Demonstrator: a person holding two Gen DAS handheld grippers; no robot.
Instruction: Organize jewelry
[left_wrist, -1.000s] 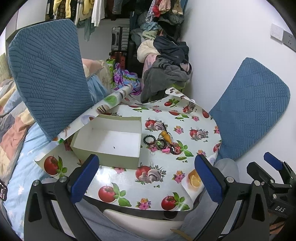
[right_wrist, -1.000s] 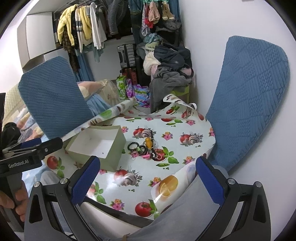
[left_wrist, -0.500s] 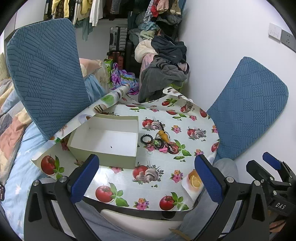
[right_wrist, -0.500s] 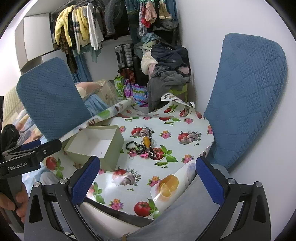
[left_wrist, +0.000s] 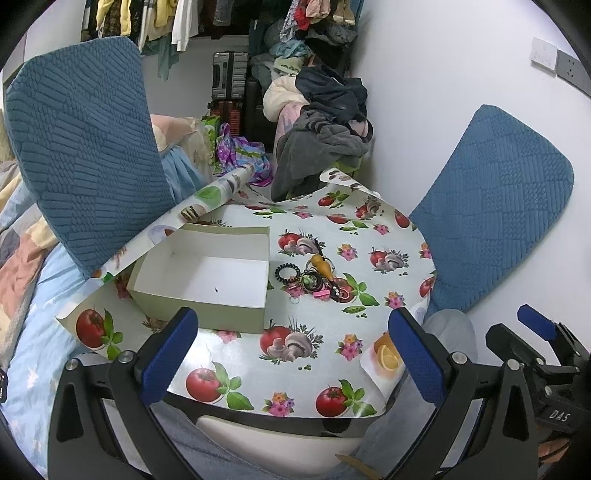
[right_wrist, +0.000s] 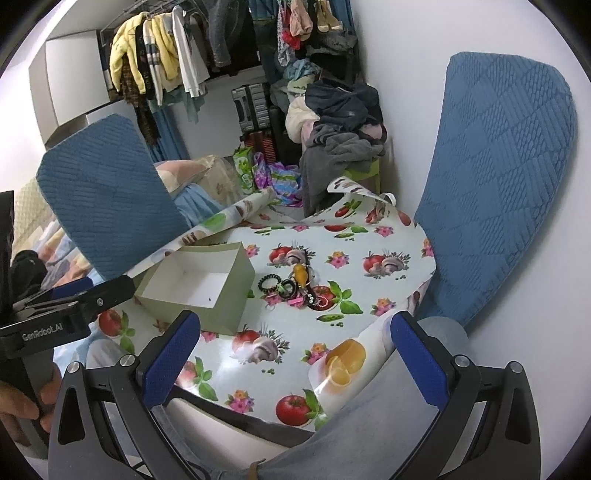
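Both cameras have eased back and up a touch since a second ago, so the table sits a little lower in each view; nothing on it has shifted. Left gripper (left_wrist: 291, 354) hangs over the near edge of the table (left_wrist: 236, 373), blue pads spread wide, nothing between them. Right gripper (right_wrist: 295, 354) is the same story: jaws wide apart, empty, held above the near right corner.

On the fruit-print cloth, the box (left_wrist: 207, 273) stands open at the left, white inside, bare but for one tiny dark speck on its floor. Just beside its right wall lies the jewelry (left_wrist: 314, 280) in a tangled little heap: a black coil band (left_wrist: 287, 273) nearest the box, an orange charm (left_wrist: 321, 264) behind, a pink piece and dark beads to the right. Heap and box are close, not touching as far as the left view shows.

From the right wrist you catch the left gripper's body (right_wrist: 70, 306) at the left edge, a hand (right_wrist: 22, 410) wrapped round its handle. Blue chair backs flank the table, one left (left_wrist: 81, 147), one right (left_wrist: 495, 236). Clothes (right_wrist: 340, 118) are piled behind.
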